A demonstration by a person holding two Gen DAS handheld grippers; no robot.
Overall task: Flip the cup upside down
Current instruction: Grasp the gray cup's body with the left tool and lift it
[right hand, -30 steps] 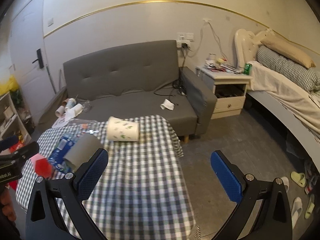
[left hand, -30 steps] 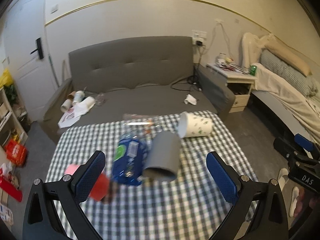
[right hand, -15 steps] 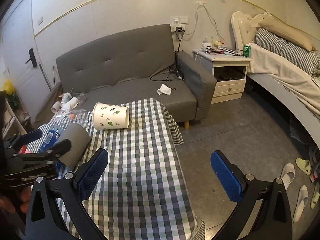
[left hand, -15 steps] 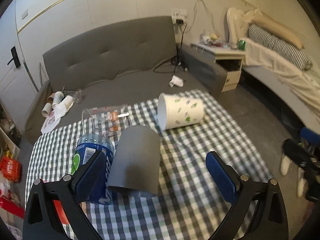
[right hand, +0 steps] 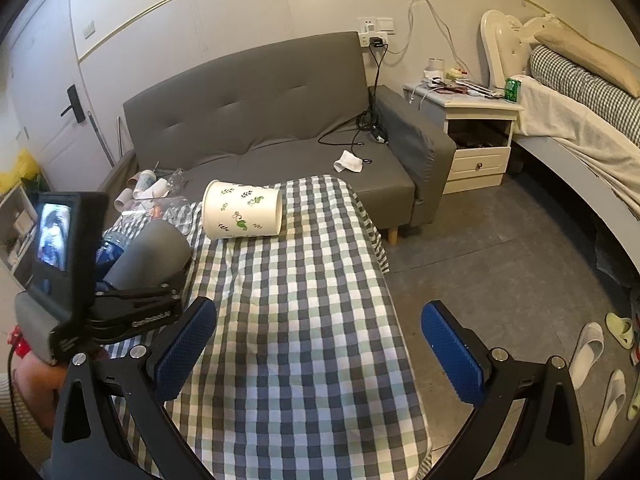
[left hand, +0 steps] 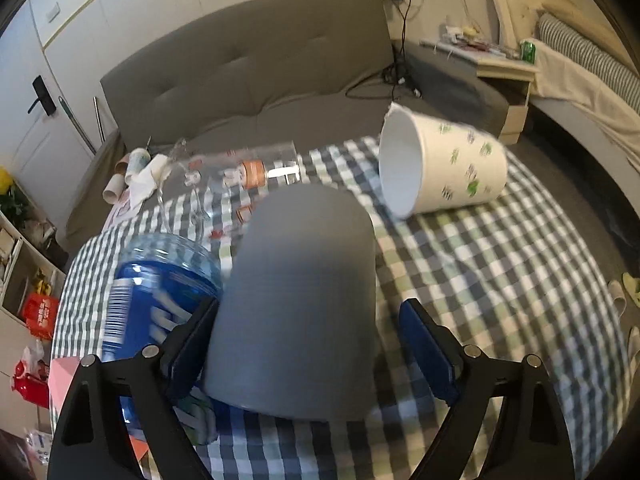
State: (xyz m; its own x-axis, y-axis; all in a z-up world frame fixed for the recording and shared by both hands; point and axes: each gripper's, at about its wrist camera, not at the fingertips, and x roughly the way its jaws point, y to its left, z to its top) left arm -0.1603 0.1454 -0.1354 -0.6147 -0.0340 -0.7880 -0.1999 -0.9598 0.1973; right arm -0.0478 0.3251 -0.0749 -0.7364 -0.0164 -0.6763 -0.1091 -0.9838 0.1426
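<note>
A grey cup (left hand: 296, 304) lies on its side on the checked tablecloth (left hand: 500, 280), its closed base pointing away from me. My left gripper (left hand: 308, 352) is open and straddles the cup's near end; its blue pads sit on either side, the left pad close to the cup wall, the right pad apart. In the right wrist view the grey cup (right hand: 150, 254) shows at the left with the left gripper's body around it. My right gripper (right hand: 320, 344) is open and empty above the table's right part.
A blue-labelled water bottle (left hand: 156, 304) lies against the cup's left side. A white leaf-print bucket (left hand: 440, 164) lies on its side at the far right of the table. A clear plastic package (left hand: 240, 172) lies behind. A grey sofa (right hand: 260, 120) stands beyond the table.
My left gripper has moved forward and down onto the grey cup, which now sits between its pads. My right gripper has shifted slightly closer to the table.
</note>
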